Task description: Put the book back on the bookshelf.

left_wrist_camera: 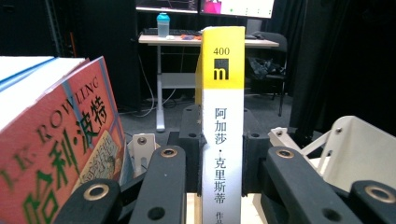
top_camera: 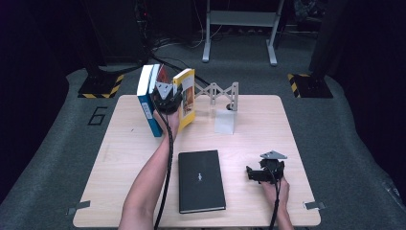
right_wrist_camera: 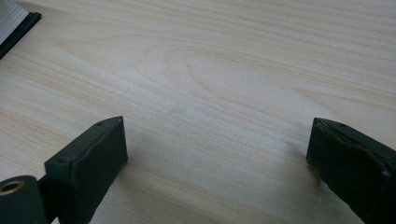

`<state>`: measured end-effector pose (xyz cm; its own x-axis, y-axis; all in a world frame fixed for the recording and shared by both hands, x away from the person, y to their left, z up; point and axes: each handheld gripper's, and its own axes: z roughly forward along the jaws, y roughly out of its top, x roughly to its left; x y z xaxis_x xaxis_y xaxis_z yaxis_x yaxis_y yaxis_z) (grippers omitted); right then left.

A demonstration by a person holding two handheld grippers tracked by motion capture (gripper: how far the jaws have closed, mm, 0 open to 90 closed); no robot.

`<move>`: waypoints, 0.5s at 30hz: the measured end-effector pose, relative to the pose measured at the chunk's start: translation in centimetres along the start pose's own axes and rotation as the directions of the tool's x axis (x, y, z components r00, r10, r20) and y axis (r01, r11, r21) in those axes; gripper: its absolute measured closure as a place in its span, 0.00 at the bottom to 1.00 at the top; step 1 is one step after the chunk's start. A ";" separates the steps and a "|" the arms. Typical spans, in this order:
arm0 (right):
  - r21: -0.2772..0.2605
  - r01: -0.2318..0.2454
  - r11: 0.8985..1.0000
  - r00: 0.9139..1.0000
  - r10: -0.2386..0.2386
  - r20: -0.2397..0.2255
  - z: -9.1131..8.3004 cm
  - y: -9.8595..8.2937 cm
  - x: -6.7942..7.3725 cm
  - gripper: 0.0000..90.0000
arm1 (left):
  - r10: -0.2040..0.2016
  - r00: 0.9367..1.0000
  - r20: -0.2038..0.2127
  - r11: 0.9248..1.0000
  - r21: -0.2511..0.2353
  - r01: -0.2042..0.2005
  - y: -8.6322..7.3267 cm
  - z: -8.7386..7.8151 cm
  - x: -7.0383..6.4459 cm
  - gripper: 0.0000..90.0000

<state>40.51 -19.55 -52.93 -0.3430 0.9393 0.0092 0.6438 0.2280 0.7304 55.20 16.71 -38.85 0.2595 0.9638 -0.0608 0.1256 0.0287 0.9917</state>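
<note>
Upright, the yellow book [left_wrist_camera: 222, 116] sits clamped in the left gripper [left_wrist_camera: 222, 186] (red book [left_wrist_camera: 60, 154] crowding beside); right gripper [right_wrist_camera: 217, 154] gapes

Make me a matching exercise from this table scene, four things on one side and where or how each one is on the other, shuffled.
Things:
1. yellow book
2. black book
3. right gripper
4. red book

States:
A. lying flat on the table
B. open over bare wood
C. leaning beside a blue book
D. upright, clamped by the left gripper

Pairs: 1-D, 2-A, 3-B, 4-C
</note>
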 end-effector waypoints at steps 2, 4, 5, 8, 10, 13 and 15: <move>0.000 0.003 1.000 1.000 -0.003 0.000 0.0 0.0 0.0 0.05 | -0.005 1.000 0.002 1.000 0.004 0.005 -0.5 0.0 0.0 0.84; -0.001 0.002 1.000 1.000 -0.002 -0.001 0.0 0.0 0.0 0.05 | -0.001 1.000 0.003 1.000 0.003 0.001 -0.6 -0.3 0.0 0.84; -0.002 0.002 1.000 1.000 -0.002 -0.001 0.0 0.0 0.0 0.05 | 0.004 1.000 0.007 1.000 0.003 -0.004 -0.6 -0.5 0.0 0.84; 0.000 0.006 1.000 1.000 -0.006 -0.002 0.0 0.0 0.0 0.06 | 0.011 1.000 0.023 0.999 0.032 -0.012 -0.5 -1.1 0.1 0.84; 0.000 0.006 1.000 1.000 -0.006 -0.002 0.0 0.0 0.0 0.06 | 0.028 0.999 0.023 0.998 0.049 -0.029 -0.5 -1.5 0.1 0.84; 0.000 0.007 1.000 1.000 -0.007 -0.001 0.0 0.0 0.0 0.06 | 0.042 0.998 0.040 0.995 0.089 -0.045 -0.3 -2.0 0.2 0.84; -0.001 0.007 1.000 1.000 -0.007 -0.001 0.0 0.0 0.0 0.06 | 0.035 0.998 0.057 0.992 0.121 -0.042 -0.2 -2.7 0.3 0.84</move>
<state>40.46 -19.54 -52.92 -0.3485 0.9373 0.0044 0.6409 0.2349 0.7308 52.68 17.75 -38.73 0.3183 0.9474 -0.0326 0.2300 -0.0438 0.9722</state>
